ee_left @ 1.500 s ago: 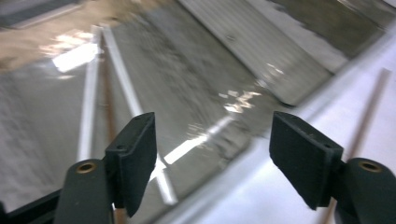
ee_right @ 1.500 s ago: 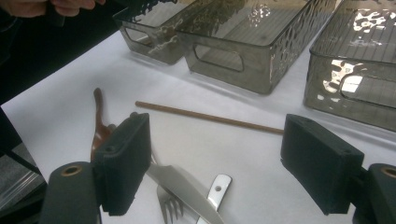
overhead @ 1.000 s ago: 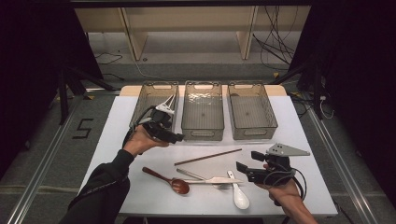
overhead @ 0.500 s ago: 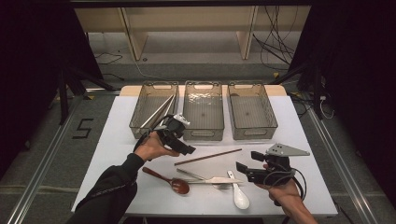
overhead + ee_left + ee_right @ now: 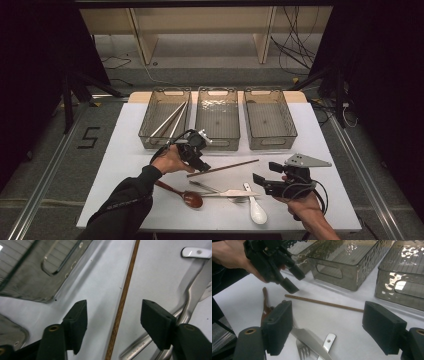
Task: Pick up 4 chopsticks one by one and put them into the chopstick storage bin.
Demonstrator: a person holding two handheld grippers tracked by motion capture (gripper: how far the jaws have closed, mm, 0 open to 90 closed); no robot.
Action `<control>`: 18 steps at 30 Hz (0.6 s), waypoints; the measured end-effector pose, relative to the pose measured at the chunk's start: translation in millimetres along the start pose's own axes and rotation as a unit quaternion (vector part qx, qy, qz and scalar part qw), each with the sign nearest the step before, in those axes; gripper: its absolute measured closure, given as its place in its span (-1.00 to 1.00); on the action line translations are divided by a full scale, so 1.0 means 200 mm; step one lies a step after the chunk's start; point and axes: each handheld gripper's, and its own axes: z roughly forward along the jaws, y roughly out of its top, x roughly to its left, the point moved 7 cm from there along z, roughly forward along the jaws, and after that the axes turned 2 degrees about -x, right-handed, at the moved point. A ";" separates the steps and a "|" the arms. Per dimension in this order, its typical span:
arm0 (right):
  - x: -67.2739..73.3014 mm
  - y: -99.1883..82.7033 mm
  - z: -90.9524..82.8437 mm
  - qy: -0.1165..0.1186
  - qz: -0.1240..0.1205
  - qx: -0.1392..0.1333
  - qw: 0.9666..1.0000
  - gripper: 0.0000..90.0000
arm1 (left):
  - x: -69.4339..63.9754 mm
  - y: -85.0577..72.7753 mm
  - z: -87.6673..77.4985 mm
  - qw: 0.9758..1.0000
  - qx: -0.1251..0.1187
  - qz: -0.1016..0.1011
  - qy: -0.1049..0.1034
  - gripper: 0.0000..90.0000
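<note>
While both hands hover over the white table, this is how each view reads.

High view, left gripper: left gripper hangs just above the near-left end of the brown chopstick, jaws pointing down at it; they have just been closing in, yet stand apart with nothing pinched.
High view, chopstick: it lies on the table at a slant, near the middle, just in front of the three bins.
High view, bins: left bin holds pale chopsticks; middle bin and right bin stand beside it along the far edge.
High view, cutlery: a brown spoon, a knife and a white spoon lie near the front edge, the knife across a fork.
High view, right gripper: right gripper is held at the near right, well apart from the chopstick, jaws spread and empty.

Left gripper view, jaws: the two black pads are apart, and the brown chopstick runs on the table between them, touched by neither.
Left gripper view, surroundings: a bin wall shows far left, metal cutlery handles to the right.

Right gripper view, jaws: wide apart, holding nothing.
Right gripper view, beyond: the chopstick lies across the middle, the left gripper poised above its left end, its pads not touching it; a fork and knife lie near, bins behind.
</note>
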 end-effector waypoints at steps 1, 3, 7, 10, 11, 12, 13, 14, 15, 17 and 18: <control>0.00 0.00 0.00 0.000 -0.001 0.000 1.000 -0.44 | 0.00 0.00 0.01 1.000 0.006 0.000 -0.002 -0.09; 0.00 0.00 0.00 0.001 -0.002 0.000 1.000 -0.44 | -0.01 -0.01 0.03 1.000 0.013 0.000 -0.005 0.00; 0.00 0.00 0.00 0.001 -0.001 0.000 1.000 -0.44 | -0.01 -0.03 0.06 0.999 0.035 0.004 -0.006 0.18; 0.00 0.00 0.00 0.000 -0.001 0.000 1.000 -0.43 | 0.00 -0.04 0.08 0.999 0.050 0.006 -0.008 0.24; 0.00 0.00 0.00 0.001 -0.002 0.000 1.000 -0.44 | -0.01 -0.04 0.08 0.999 0.051 0.002 -0.009 0.26; 0.00 0.00 0.00 0.001 -0.002 0.000 1.000 -0.44 | 0.00 -0.05 0.09 0.998 0.054 0.005 -0.010 0.27; 0.00 0.00 0.00 0.001 -0.002 0.000 1.000 -0.43 | -0.01 -0.05 0.09 0.998 0.055 0.004 -0.011 0.29; 0.00 0.00 0.00 0.001 -0.002 0.000 1.000 -0.44 | -0.01 -0.05 0.10 0.998 0.060 0.006 -0.012 0.31; 0.00 0.00 0.00 0.001 -0.001 0.000 1.000 -0.44 | -0.01 -0.06 0.10 0.998 0.062 0.008 -0.011 0.34; 0.00 0.00 0.00 0.001 -0.001 0.000 1.000 -0.44 | -0.01 -0.06 0.11 0.997 0.068 0.013 -0.012 0.40; 0.00 0.00 0.00 0.001 -0.001 0.000 1.000 -0.44 | -0.02 -0.06 0.12 0.997 0.071 0.015 -0.013 0.43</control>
